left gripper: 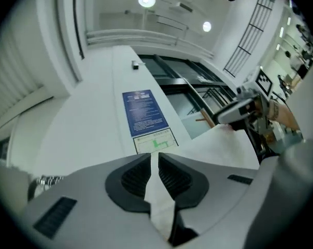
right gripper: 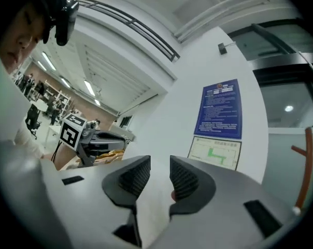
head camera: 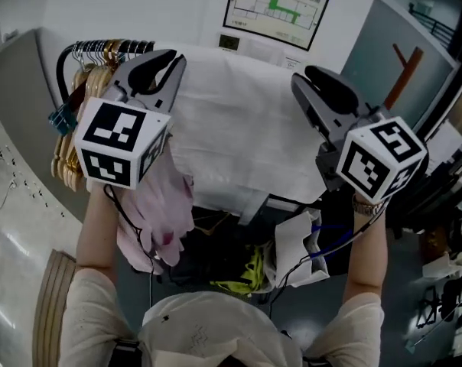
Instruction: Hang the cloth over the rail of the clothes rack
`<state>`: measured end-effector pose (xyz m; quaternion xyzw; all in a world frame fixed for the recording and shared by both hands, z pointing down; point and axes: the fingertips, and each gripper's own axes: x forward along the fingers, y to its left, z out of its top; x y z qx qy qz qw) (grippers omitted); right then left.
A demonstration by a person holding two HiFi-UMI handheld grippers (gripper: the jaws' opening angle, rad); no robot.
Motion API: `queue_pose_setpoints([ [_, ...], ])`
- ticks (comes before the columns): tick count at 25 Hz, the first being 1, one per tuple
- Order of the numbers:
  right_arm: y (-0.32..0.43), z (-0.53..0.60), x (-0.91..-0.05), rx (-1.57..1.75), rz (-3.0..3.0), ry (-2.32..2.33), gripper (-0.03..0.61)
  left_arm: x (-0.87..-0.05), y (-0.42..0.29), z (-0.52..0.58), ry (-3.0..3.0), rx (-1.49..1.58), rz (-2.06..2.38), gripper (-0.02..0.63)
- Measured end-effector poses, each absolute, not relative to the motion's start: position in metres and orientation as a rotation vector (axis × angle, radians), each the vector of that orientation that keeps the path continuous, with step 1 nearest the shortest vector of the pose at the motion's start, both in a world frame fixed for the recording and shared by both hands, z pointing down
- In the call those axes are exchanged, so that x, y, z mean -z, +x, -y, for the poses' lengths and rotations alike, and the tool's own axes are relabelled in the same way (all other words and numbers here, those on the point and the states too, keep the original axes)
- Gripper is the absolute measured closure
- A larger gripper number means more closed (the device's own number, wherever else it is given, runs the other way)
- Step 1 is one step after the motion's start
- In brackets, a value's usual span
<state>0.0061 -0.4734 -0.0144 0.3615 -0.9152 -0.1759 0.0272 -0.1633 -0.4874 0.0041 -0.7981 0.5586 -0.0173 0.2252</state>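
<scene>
1. Arms [head camera: 99, 228] of the person sit nearest the lens in the head view, both raised. The left gripper [head camera: 170, 61] and right gripper [head camera: 304, 82] are well apart, with the white cloth [head camera: 239, 128] spread between them.
2. Rail [head camera: 139, 47] shows only at its left end, carrying hangers [head camera: 93, 79]. The cloth covers the rest; resting on it or not, cannot tell. A pink garment [head camera: 166, 205] hangs below.
3. Left gripper view: fingers nearly together, pinching a cloth fold. A blue notice [left gripper: 143, 110] is on the wall beyond.
4. Right gripper view: fingers narrow, with the cloth clamped between them.
</scene>
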Motion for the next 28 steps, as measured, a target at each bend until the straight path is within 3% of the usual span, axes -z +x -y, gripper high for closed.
queue_pose_setpoints([
  [3, 0.04, 0.471, -0.01, 0.445, 2.797, 1.25, 0.474, -0.028, -0.173, 0.486, -2.274, -0.141, -1.711, 0.576],
  [8, 0.084, 0.47, -0.038, 0.351, 2.745, 1.362, 0.474, -0.066, -0.193, 0.49, -2.214, -0.288, -2.006, 0.491],
  [22, 0.177, 0.461, -0.024, 0.241, 2.742, 1.653, 0.474, -0.059, -0.207, 0.537, -2.467, -0.316, -1.971, 0.488],
  [28, 0.181, 0.473, -0.031, 0.17, 2.763, 1.622, 0.474, -0.052, -0.201, 0.535, -2.519, -0.346, -1.881, 0.586],
])
